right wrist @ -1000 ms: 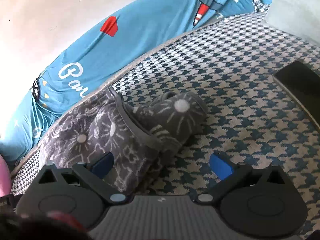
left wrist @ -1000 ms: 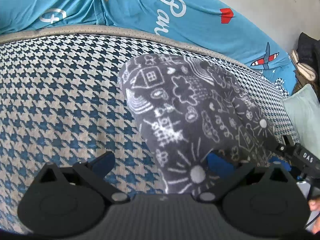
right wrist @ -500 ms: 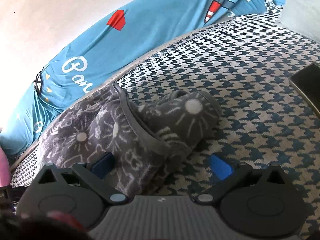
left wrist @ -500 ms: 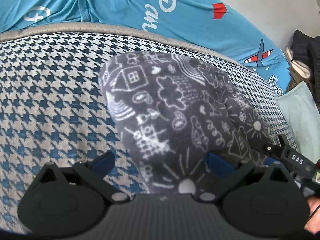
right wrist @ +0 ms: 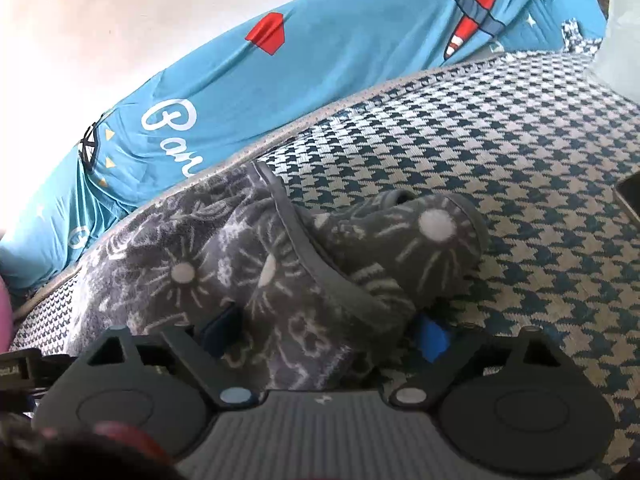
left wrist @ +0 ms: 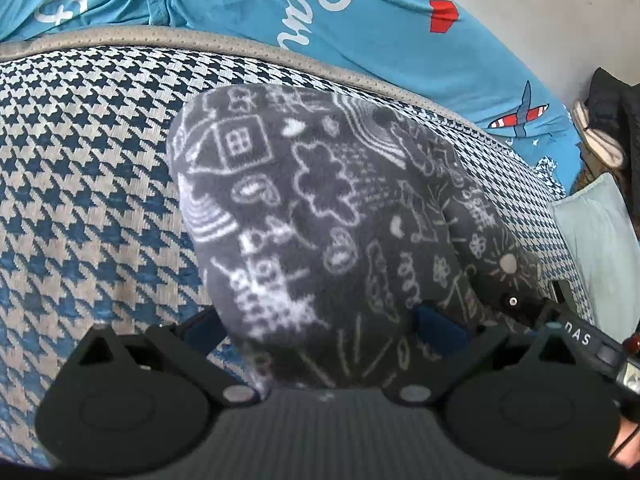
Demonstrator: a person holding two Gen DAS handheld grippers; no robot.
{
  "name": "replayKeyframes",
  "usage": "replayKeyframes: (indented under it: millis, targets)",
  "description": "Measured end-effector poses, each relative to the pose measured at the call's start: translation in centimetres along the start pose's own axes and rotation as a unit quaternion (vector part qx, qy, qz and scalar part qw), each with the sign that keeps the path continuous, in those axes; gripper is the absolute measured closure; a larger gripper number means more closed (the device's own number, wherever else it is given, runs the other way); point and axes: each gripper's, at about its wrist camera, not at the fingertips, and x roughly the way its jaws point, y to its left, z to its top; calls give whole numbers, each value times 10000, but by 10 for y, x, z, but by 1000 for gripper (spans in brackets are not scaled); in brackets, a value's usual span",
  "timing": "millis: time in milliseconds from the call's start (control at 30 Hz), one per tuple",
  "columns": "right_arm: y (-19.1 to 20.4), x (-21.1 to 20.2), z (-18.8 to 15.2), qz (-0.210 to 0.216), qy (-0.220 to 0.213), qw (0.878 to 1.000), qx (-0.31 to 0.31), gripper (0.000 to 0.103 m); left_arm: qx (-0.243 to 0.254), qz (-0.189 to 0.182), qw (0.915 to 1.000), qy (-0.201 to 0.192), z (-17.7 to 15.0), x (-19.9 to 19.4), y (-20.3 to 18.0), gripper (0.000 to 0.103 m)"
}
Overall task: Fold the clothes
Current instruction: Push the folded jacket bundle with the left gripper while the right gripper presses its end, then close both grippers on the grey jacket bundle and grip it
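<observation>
A grey fleece garment (left wrist: 320, 216) printed with white doodles lies folded in a bundle on the blue-and-white houndstooth mat (left wrist: 88, 168). In the left wrist view my left gripper (left wrist: 320, 328) is open, its blue pads (left wrist: 438, 330) on either side of the bundle's near end. In the right wrist view the garment (right wrist: 280, 264) shows a hemmed edge and a rolled end pointing right. My right gripper (right wrist: 328, 334) is open too, with the cloth's near edge between its fingers. The right gripper's body (left wrist: 576, 336) shows at the bundle's right side in the left wrist view.
A bright blue sheet (left wrist: 360, 28) with aeroplane prints runs along the mat's far edge, under a pale wall. A pale green pillow (left wrist: 596, 240) lies at the right. A flat dark object (right wrist: 630, 196) rests on the mat (right wrist: 520, 168) at the right edge.
Both grippers have moved in towards the garment. Its near edges now lie between each pair of fingers. The fingers' spacing has stayed the same.
</observation>
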Motion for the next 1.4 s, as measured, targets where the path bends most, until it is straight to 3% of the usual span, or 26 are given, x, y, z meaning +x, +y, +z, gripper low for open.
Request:
replayKeyframes:
  millis: [133,233,367,767,967,1300,1333,1400]
  targets:
    - [4,-8,2,5,-164,9998,-112,37,35,79,10000,-25,0,7,-8,0]
    - [3,-12,3,59,-243,9996,-145,45,257,259,9992,-130,-1,6,-18,0]
    - [1,-11,2,72,-235,9996,-148,42,442,337,9982,-218,-4,7,-26,0]
    - [-11,4,2,-66,-40,9995,296,11,64,53,10000,23,3,21,-9,0]
    - [-6,12,2,-26,53,9998,200,0,172,177,9997,61,4,24,-12,0]
    - [-2,12,0,-95,21,9999,49,0,495,445,9976,-207,-2,26,-28,0]
    - [-1,11,0,-34,-22,10000,-12,10,521,462,9973,-233,-3,26,-30,0]
    - [5,6,0,-56,-123,9997,-208,19,578,471,9969,-261,-4,27,-32,0]
